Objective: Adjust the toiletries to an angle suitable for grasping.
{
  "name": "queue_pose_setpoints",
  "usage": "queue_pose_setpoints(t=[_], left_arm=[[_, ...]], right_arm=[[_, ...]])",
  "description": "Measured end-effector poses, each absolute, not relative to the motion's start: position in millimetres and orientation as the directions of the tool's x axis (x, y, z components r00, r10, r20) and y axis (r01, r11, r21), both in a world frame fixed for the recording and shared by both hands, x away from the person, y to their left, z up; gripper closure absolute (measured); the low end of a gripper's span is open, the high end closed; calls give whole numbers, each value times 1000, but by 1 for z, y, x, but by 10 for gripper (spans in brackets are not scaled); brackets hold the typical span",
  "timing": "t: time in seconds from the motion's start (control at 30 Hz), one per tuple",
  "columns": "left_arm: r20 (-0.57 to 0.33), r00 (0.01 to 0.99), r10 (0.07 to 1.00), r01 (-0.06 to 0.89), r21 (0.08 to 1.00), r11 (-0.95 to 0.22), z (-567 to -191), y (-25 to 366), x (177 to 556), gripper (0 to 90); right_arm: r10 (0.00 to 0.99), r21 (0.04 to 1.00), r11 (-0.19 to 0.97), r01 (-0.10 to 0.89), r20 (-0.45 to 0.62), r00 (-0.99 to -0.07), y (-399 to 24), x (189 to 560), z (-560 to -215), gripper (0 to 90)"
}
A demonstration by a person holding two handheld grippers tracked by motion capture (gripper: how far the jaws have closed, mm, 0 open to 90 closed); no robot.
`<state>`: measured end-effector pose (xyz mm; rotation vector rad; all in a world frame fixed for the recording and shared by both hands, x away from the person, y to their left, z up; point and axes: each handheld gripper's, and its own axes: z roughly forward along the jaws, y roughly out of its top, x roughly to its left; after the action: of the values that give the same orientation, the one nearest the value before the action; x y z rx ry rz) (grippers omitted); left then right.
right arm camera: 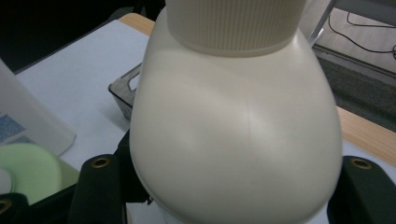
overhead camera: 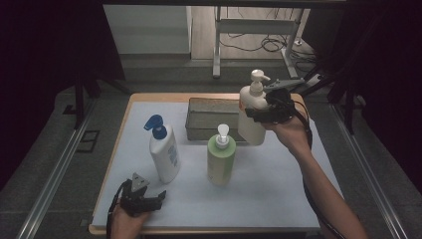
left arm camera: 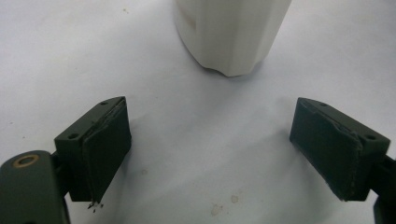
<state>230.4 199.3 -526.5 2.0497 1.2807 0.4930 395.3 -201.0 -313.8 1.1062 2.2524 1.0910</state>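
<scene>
Between right claw (overhead camera: 261,113) jaws, cream bottle (overhead camera: 251,112)

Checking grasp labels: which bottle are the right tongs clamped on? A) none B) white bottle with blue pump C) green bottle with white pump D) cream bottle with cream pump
D: the right tongs grip the cream plastic pump bottle near the grey mesh basket, and its body sits between the jaws in the right gripper view.

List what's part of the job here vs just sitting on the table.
In the job:
- cream pump bottle, clamped in the right gripper
- grey bin, right beside it, probably

Lying about:
- blue-capped white bottle
- green pump bottle
- left gripper, open, idle at the table's near edge
</scene>
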Motion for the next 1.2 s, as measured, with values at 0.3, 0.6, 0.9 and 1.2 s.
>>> queue_pose_setpoints(t=[0.3,0.6,0.9,1.2], left_arm=[[-29,449,893,643,704,-301,-527,199,230,122],[-29,449,893,643,704,-301,-527,199,230,122],[-29,448,893,643,705,-300,-527,199,231,122],[-30,449,893,644,704,-300,-527,199,231,122]], right_arm=[[810,796,357,489,-3,-586,-192,411,-318,373],[818,805,338,488,6,-575,-180,427,-320,374],[823,810,327,487,9,-568,-168,441,-323,374],[826,822,317,474,7,-564,-155,453,-325,374]])
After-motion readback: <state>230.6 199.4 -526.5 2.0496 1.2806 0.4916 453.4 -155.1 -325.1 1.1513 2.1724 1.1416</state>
